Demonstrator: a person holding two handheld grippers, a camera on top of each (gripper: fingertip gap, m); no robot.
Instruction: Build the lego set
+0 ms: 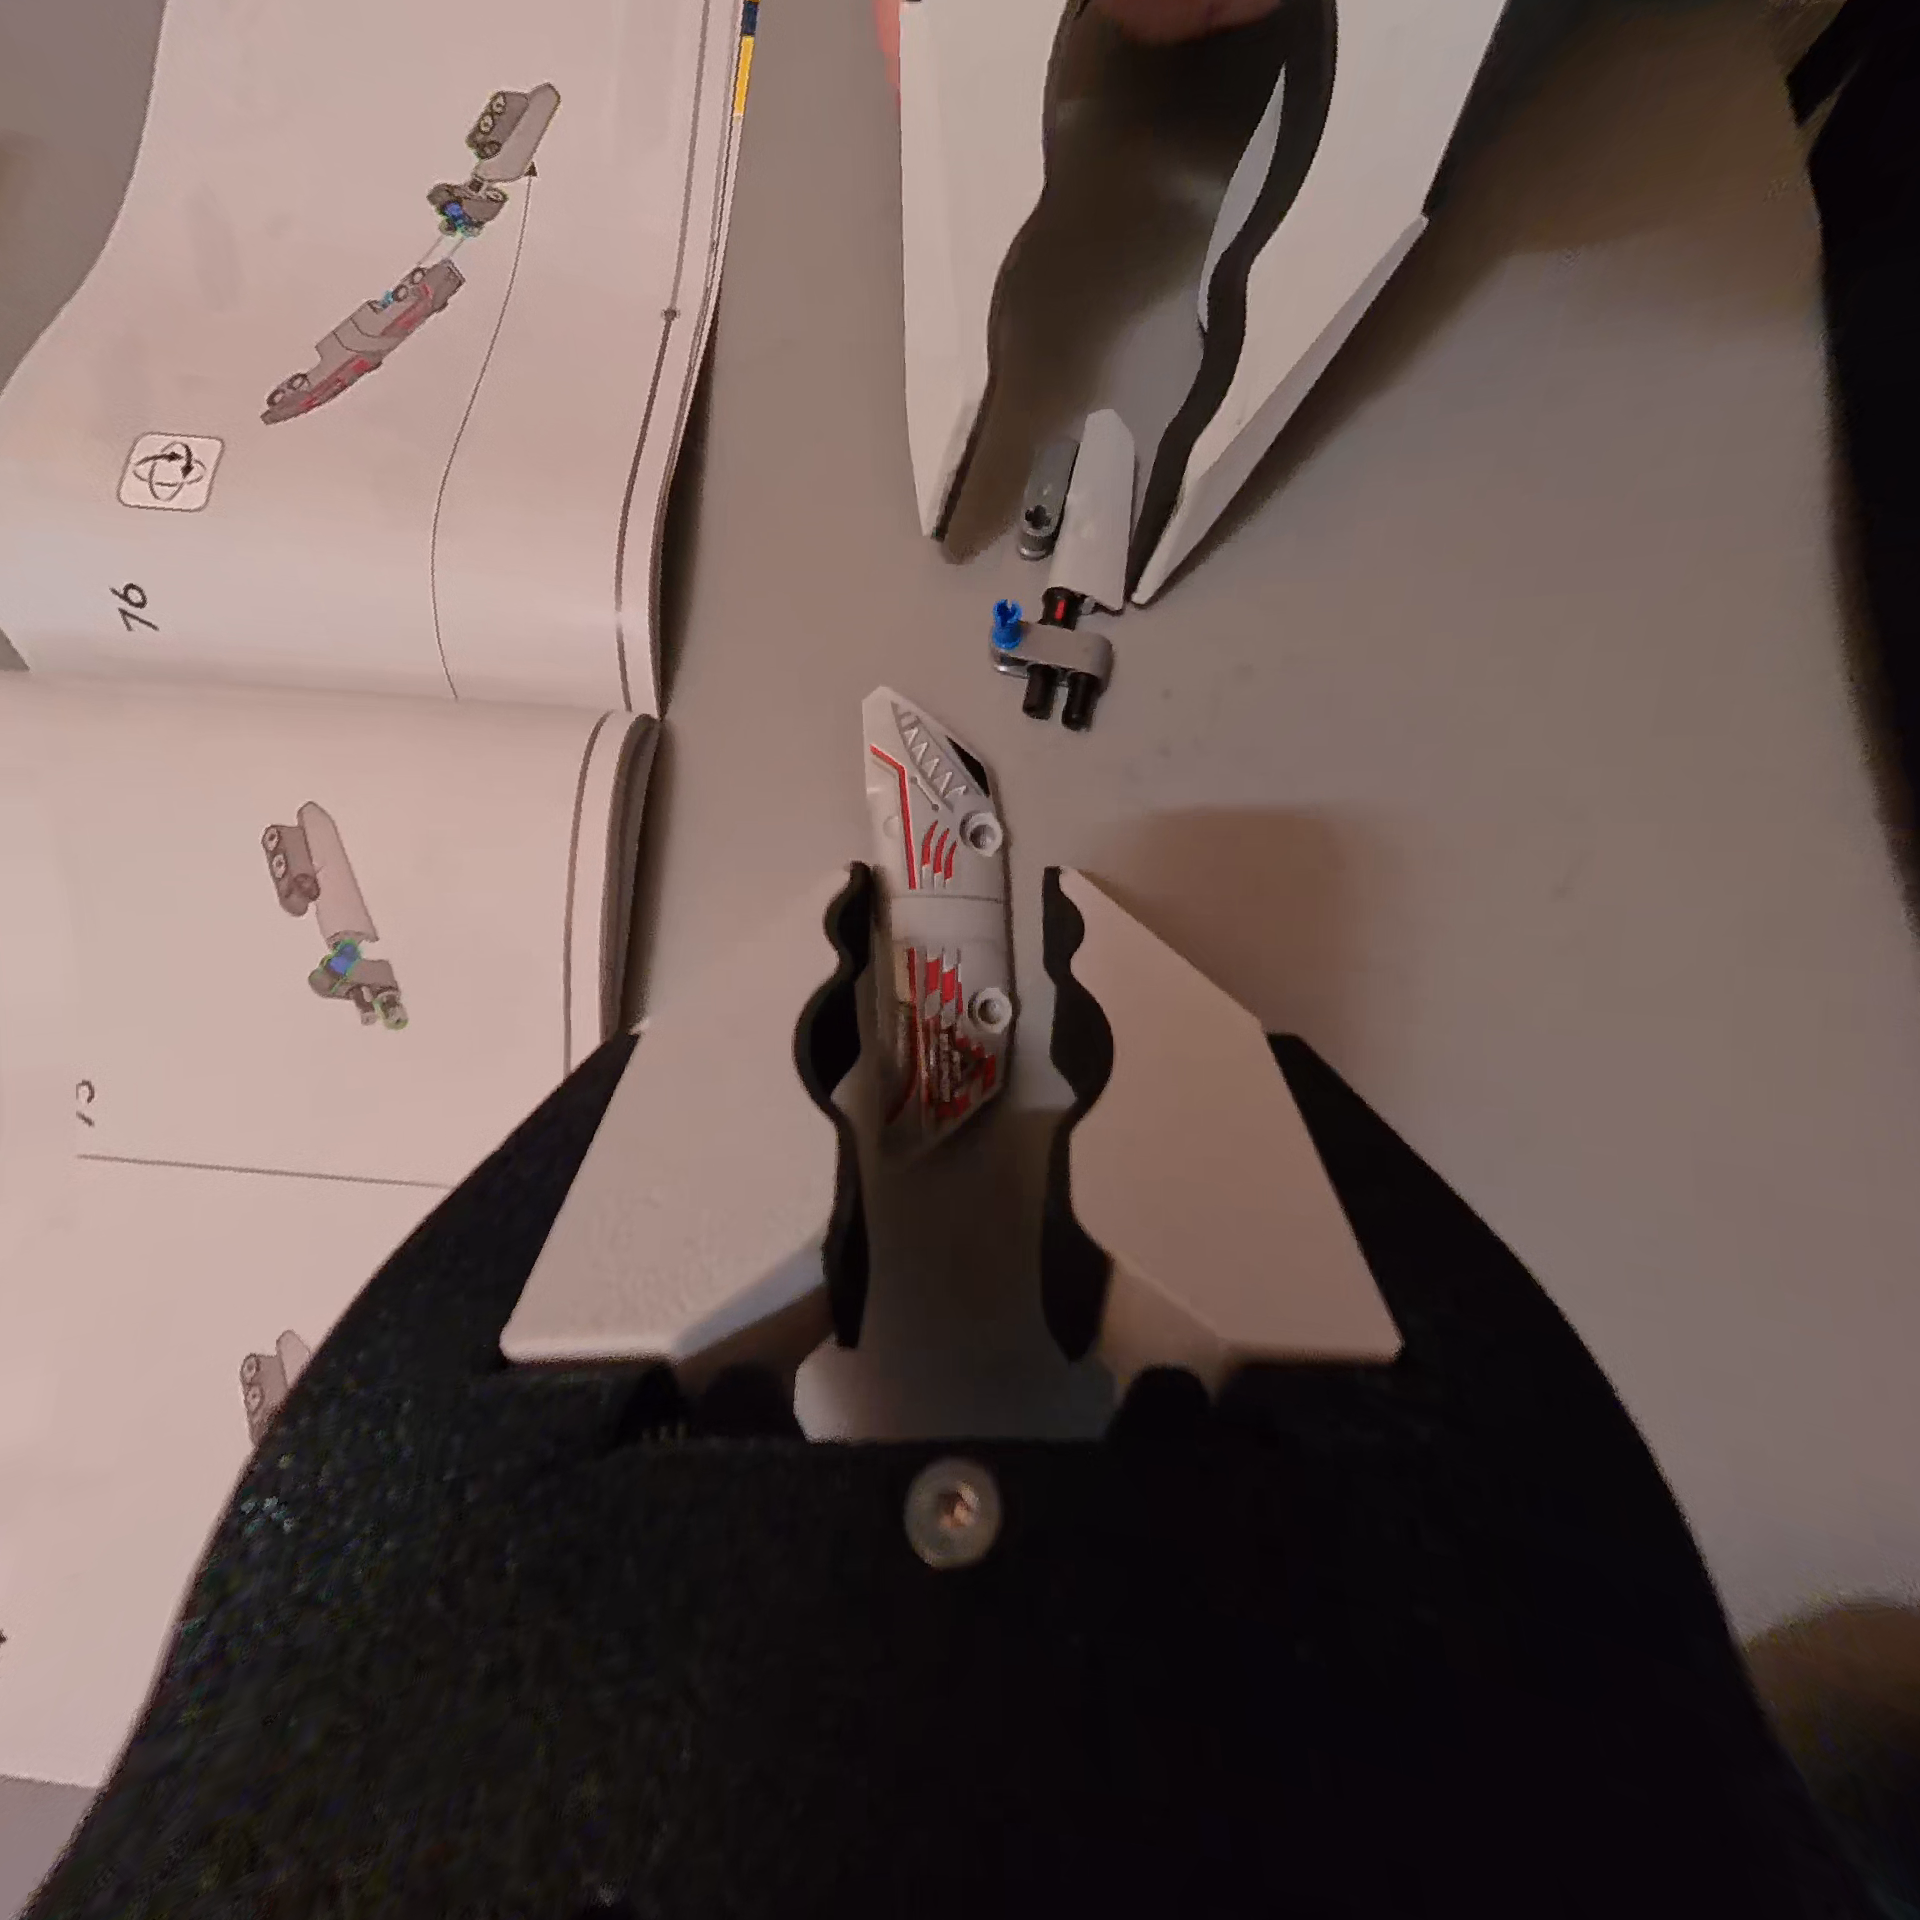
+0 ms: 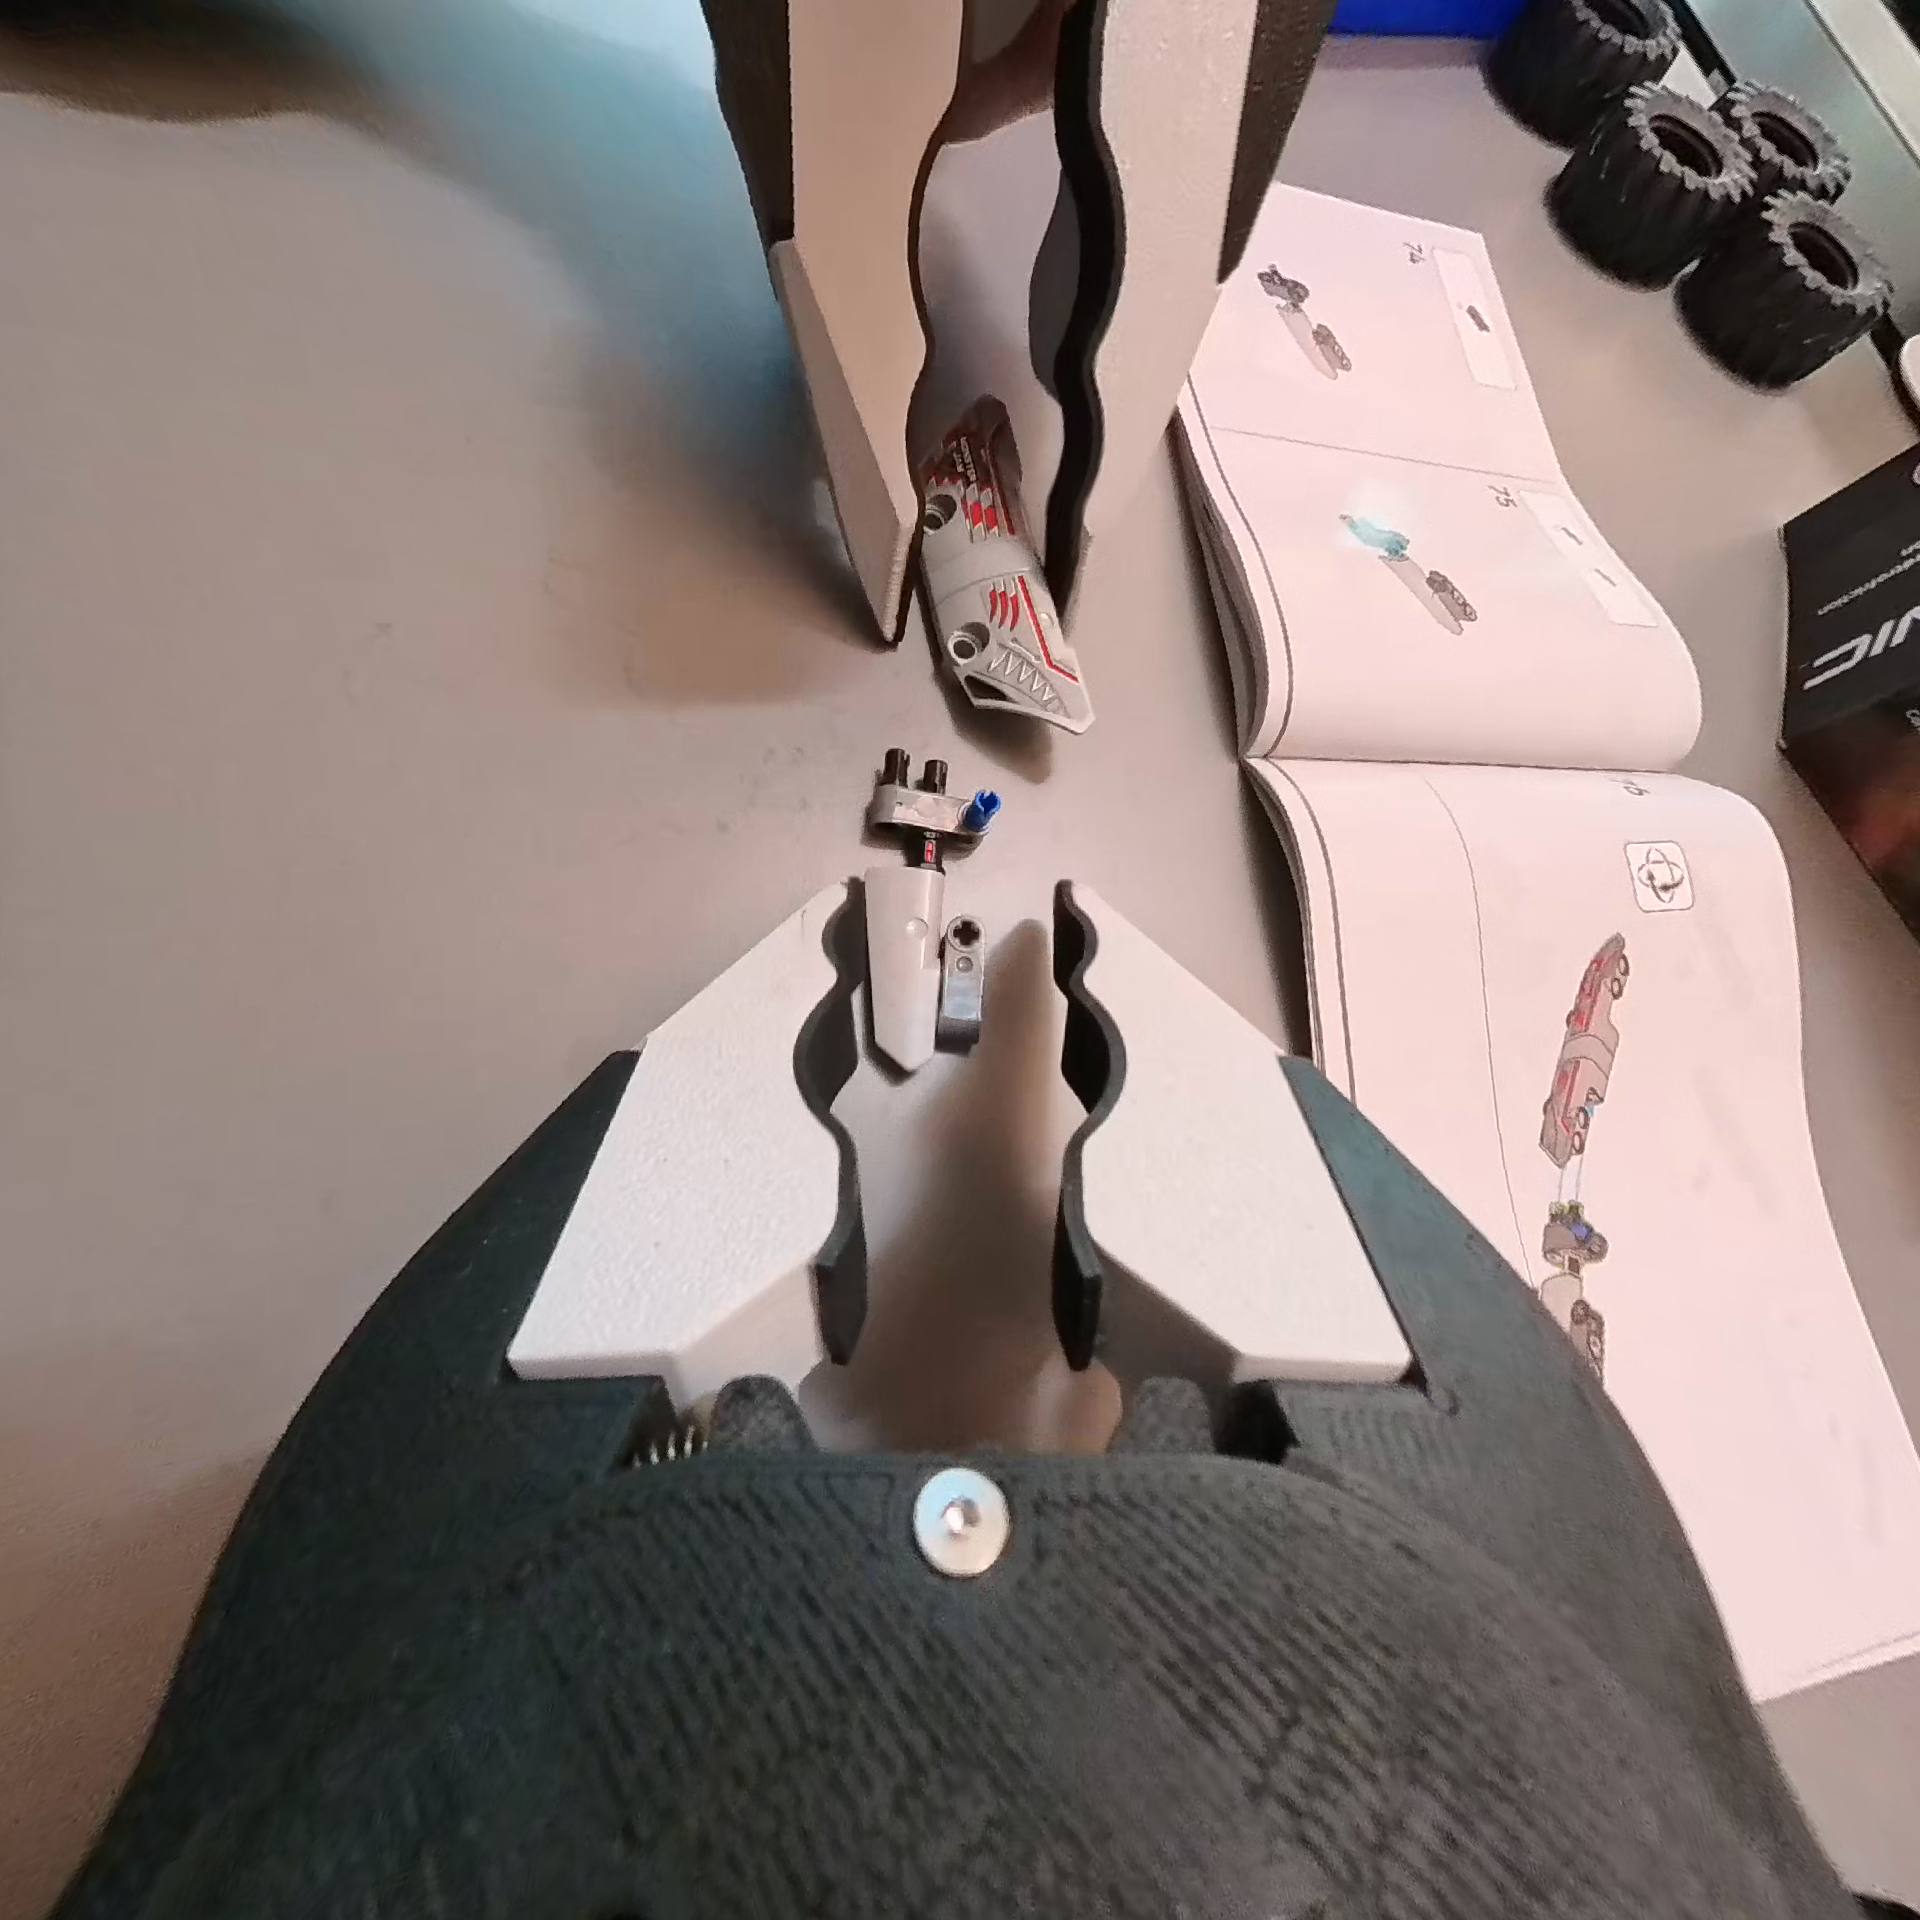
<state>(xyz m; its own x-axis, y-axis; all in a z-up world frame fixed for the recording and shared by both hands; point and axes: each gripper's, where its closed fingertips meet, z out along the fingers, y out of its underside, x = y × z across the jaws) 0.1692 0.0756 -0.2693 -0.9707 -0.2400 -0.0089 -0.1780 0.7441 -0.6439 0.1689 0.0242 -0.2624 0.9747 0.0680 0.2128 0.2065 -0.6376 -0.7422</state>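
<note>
On a grey table (image 2: 364, 623), the left gripper (image 1: 951, 883) and right gripper (image 2: 951, 899) face each other, both with jaws spread. A red-striped grey panel (image 1: 940, 914) lies between the left's fingers; a plain grey assembly (image 2: 904, 966) lies between the right's. An open instruction booklet (image 2: 1507, 935) and 4 black tyres (image 2: 1714, 177) sit at the right.

The black box (image 2: 1860, 613) and tyres (image 2: 1704, 177) are cut off.

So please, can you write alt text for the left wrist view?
The open left gripper straddles a grey decorated panel piece lying on a grey table. Beyond it, the open right gripper straddles a small white panel assembly with black and blue pins, and an open instruction booklet lies to the left.
</note>
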